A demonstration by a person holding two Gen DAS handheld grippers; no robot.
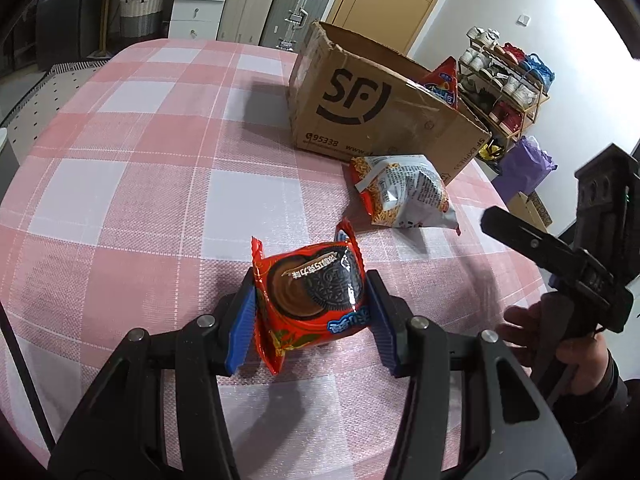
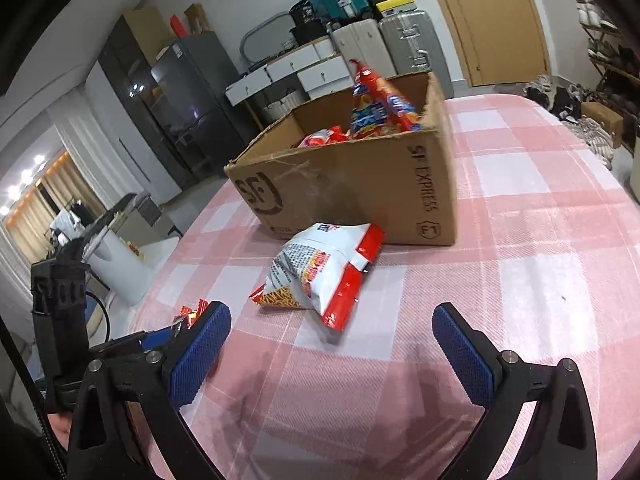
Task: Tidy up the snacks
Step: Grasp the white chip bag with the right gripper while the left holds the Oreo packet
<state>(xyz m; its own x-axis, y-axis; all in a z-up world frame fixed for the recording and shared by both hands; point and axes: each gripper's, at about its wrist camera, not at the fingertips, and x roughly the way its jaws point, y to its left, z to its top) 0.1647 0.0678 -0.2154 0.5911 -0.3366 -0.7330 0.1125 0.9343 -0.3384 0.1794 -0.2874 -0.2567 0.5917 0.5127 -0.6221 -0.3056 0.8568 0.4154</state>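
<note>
My left gripper (image 1: 310,304) is shut on a red Oreo snack pack (image 1: 310,296), its blue pads pressing both sides, just above the pink checked tablecloth (image 1: 140,184). A white and red noodle snack bag (image 1: 404,190) lies in front of the open cardboard SF box (image 1: 372,108). In the right wrist view my right gripper (image 2: 332,332) is open and empty, just short of the noodle bag (image 2: 320,272). The box (image 2: 360,188) holds several red snack packs (image 2: 376,108). The Oreo pack's edge (image 2: 190,314) shows behind my left finger.
The right gripper and the hand holding it show at the right of the left wrist view (image 1: 560,264). A shoe rack (image 1: 504,80) stands beyond the table's right edge. Suitcases (image 1: 296,4) and white drawers (image 1: 196,8) stand behind the table.
</note>
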